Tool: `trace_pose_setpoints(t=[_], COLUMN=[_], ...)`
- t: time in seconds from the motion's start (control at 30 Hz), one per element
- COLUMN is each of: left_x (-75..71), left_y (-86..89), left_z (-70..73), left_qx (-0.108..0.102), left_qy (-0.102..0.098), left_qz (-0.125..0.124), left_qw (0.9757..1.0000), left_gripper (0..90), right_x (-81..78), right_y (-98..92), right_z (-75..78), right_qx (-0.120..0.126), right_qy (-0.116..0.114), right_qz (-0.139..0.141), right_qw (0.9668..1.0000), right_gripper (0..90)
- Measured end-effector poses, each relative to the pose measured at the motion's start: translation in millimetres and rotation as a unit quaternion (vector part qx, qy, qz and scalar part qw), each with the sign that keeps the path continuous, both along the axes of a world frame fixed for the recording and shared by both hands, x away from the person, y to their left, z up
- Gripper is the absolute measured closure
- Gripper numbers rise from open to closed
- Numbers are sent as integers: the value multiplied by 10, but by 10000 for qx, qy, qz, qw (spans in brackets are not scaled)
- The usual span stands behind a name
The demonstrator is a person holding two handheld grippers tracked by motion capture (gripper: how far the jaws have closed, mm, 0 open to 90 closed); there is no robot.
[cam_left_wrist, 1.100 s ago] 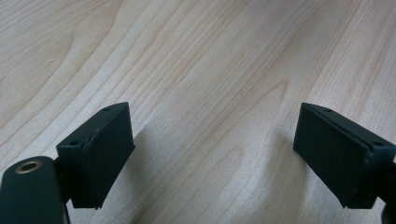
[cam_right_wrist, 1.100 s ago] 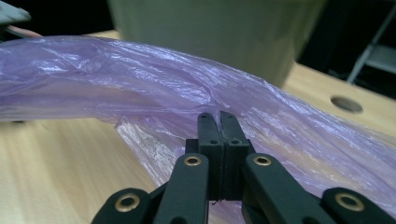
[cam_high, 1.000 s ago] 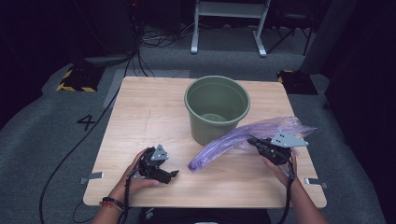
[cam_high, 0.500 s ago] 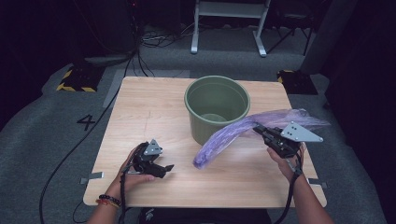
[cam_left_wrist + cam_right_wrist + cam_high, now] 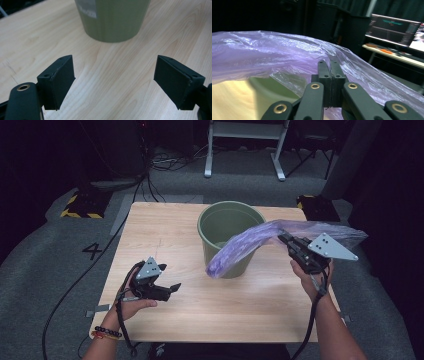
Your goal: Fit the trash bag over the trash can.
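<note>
A green bucket [image 5: 227, 227] stands upright on the wooden table [image 5: 165, 235]; its lower wall also fills the top of the left gripper view [image 5: 112, 22]. A purple plastic bag [image 5: 245, 245] hangs in the air in front of the bucket's right side, drooping down to the left. My right gripper [image 5: 284, 239] is shut on the bag's edge, and the film [image 5: 262, 55] spreads across the right gripper view around the closed jaws [image 5: 330, 72]. My left gripper [image 5: 172, 287] is held above the table's front left, open with nothing between its jaws [image 5: 113, 80], pointing toward the bucket.
A second metal table's legs [image 5: 240, 150], cables and a yellow-black striped block [image 5: 82, 205] lie on the grey floor beyond the table. A monitor [image 5: 394, 28] glows far off in the right gripper view. Bare wood lies between the two hands.
Both hands have risen. The right gripper has lifted the purple bag off the table so it now hangs beside the bucket's rim. The left gripper's jaws look the same.
</note>
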State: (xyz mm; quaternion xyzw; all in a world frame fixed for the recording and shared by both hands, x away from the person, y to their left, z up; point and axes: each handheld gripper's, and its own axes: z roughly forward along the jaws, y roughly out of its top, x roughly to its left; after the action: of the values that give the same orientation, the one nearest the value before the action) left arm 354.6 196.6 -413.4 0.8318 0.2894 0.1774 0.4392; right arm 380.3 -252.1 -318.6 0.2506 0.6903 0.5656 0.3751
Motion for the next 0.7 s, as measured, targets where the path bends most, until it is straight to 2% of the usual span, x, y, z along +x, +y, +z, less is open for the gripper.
trace_pose_setpoints(t=[0.13, 0.27, 0.33, 0.37, 0.4, 0.43, 0.47, 0.5, 0.57, 0.7], left_x=[-11, 8, 20, 7, -8, -8, 21, 51, 69, 116], left_y=[-17, -34, -51, -73, -105, -140, -171, -194, -240, -314], left_z=[165, 336, 442, 481, 506, 519, 543, 572, 641, 800], left_qx=[-66, -228, -309, -321, -230, -137, -83, -116, -156, -289], left_qy=[-265, -440, -544, -740, -978, -1099, -984, -835, -884, -857], left_qz=[8, 61, 13, 61, 128, 161, 95, 24, -71, -218], left_qw=[9996, 9988, 9980, 9967, 9949, 9937, 9951, 9964, 9959, 9957], left_gripper=[171, 171, 171, 171, 179, 203, 218, 213, 208, 208], right_x=[208, 301, 355, 378, 400, 418, 431, 442, 460, 503], right_y=[7, 8, 4, 2, 1, 0, 3, 10, 18, 15], right_z=[-11, -30, -37, -39, -40, -39, -38, -38, -38, -29], right_qx=[-105, -188, -238, -256, -277, -279, -300, -356, -398, -443], right_qy=[108, 153, 184, 191, 188, 192, 198, 188, 197, 200], right_qz=[-291, -468, -581, -629, -669, -703, -737, -788, -860, -1012], right_qw=[9995, 9986, 9979, 9975, 9972, 9969, 9966, 9961, 9953, 9937], right_gripper=[898, 898, 899, 899, 899, 899, 899, 898, 898, 898])
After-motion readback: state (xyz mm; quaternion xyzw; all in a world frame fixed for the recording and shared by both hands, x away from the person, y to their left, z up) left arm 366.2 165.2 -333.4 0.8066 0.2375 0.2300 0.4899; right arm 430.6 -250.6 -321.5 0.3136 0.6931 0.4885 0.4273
